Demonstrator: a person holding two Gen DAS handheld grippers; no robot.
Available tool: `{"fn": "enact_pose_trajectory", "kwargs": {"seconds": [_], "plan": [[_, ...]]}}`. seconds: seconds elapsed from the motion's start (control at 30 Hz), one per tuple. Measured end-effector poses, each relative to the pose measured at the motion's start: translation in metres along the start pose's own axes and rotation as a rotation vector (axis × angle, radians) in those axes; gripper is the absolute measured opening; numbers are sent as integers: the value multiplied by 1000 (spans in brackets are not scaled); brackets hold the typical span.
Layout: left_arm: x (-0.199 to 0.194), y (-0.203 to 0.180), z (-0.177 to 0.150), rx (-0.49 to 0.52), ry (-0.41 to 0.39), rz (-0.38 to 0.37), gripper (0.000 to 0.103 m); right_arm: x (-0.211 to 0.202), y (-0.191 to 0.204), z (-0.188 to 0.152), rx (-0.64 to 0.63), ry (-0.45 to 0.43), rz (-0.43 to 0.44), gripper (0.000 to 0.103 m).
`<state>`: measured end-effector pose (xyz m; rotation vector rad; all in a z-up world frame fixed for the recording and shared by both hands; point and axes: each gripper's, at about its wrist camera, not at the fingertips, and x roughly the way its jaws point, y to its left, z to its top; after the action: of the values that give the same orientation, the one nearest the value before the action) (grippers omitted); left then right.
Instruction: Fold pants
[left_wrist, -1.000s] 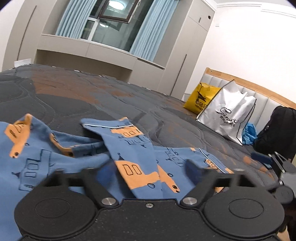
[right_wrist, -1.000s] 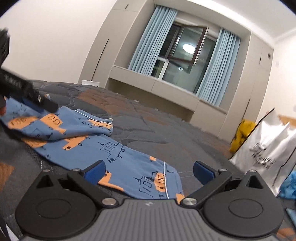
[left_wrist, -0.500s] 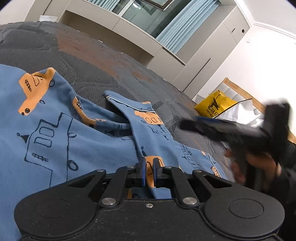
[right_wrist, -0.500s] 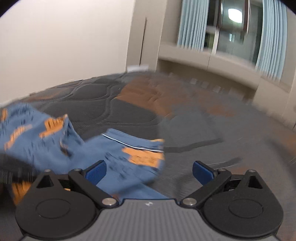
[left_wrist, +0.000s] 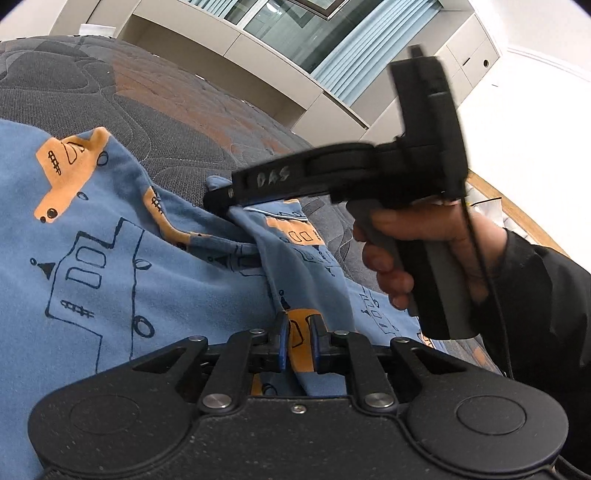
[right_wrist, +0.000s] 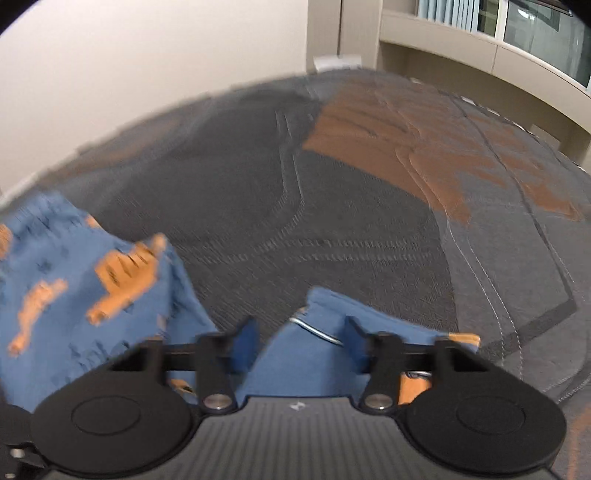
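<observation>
Blue pants (left_wrist: 92, 280) with orange vehicle prints lie rumpled on a dark quilted bed (left_wrist: 147, 103). My left gripper (left_wrist: 297, 343) pinches a raised fold of the fabric between its blue pads, and its jaws are opening slightly. My right gripper (left_wrist: 221, 201), held by a hand, points down at a white-piped leg hem (left_wrist: 280, 218). In the right wrist view that hem (right_wrist: 321, 314) sits between the closing jaws of the right gripper (right_wrist: 301, 343), with a gap still beside the left pad. More pants fabric (right_wrist: 92, 280) lies to the left, blurred.
The person's hand and black sleeve (left_wrist: 535, 295) fill the right of the left wrist view. A wooden headboard (left_wrist: 517, 210) runs behind them. A built-in ledge (left_wrist: 258, 44) under the window and a pale wall (right_wrist: 147, 55) border the bed (right_wrist: 332, 203).
The left gripper went from open to shut on a pants fold. The right gripper swung across the bed to the turned-over leg hem, tilted downward, and its jaws narrowed around it.
</observation>
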<state>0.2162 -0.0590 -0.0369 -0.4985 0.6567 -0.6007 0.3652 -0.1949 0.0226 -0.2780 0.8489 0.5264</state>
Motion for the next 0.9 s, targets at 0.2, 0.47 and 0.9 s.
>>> {"fn": "enact_pose_trajectory", "kwargs": {"seconds": [0.2,0.47,0.9], "plan": [[1,-1,0,8,0,2,19,-19,-6,-11,28,-89,-17,6],[-11,-50,-7,270,-63,103,54,-127,-38,-66,158,-400,-90,3],[7,-104,-45,623,55,230,1,-199,-98,-258,588,-461,-160,3]]}}
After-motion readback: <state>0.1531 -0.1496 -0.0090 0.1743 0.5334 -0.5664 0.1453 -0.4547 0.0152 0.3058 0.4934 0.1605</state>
